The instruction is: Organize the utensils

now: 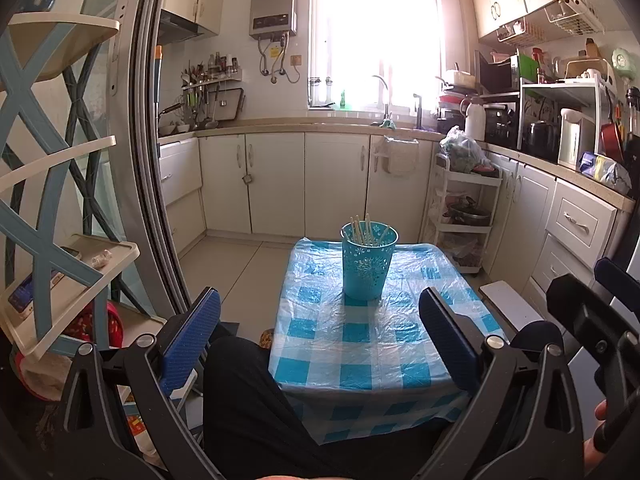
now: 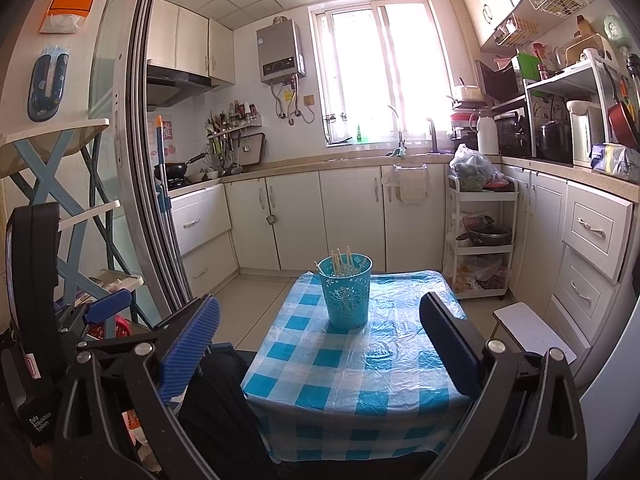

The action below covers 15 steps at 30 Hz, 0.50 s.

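Note:
A teal perforated holder (image 1: 369,262) (image 2: 346,290) stands upright at the far middle of a small table with a blue-and-white checked cover (image 1: 360,344) (image 2: 352,364). Several pale chopsticks (image 1: 366,232) (image 2: 342,262) stick out of its top. My left gripper (image 1: 320,312) hangs open over the table's near edge, nothing between its blue-padded fingers. My right gripper (image 2: 320,320) is open too, held back from the holder and empty. In the left wrist view the right gripper (image 1: 596,320) shows at the right edge with a hand on it.
A person's dark-clothed legs (image 1: 256,408) sit at the table's near side. A blue-and-cream shelf rack (image 1: 60,208) stands to the left, a sliding door frame (image 1: 156,160) beside it. A white trolley (image 1: 464,216) and a low white stool (image 2: 532,328) stand to the right. Cabinets line the back.

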### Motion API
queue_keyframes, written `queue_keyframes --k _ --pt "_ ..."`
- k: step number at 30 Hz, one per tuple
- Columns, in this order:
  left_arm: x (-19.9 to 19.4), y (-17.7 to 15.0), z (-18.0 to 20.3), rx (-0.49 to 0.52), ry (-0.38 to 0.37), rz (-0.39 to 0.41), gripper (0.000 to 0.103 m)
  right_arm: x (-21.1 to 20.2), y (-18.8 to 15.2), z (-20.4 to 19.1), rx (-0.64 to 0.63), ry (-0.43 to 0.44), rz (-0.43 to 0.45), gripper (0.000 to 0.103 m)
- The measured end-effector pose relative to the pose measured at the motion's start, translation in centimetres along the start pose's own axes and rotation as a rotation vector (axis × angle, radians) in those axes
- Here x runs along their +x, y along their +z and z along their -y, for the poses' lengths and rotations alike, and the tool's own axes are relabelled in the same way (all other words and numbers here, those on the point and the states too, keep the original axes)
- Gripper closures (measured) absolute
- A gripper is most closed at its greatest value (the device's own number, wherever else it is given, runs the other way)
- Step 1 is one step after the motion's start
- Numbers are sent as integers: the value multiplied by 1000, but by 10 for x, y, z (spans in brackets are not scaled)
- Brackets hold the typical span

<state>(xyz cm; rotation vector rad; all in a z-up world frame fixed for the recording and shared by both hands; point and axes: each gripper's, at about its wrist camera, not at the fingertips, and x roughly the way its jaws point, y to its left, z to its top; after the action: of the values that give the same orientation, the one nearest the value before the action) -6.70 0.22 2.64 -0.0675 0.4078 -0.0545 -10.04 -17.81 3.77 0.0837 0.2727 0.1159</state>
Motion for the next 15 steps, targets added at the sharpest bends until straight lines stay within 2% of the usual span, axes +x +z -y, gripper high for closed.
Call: queue_keyframes --k 5,10,15 --pt "-4 -1 1 19 3 32 8 -1 -1 3 8 2 18 7" --pt "6 -2 3 27 -15 -14 8 -4 0 6 10 -2 33 7" --pt "9 -4 2 26 -16 -23 8 -4 -1 6 9 -5 31 7"
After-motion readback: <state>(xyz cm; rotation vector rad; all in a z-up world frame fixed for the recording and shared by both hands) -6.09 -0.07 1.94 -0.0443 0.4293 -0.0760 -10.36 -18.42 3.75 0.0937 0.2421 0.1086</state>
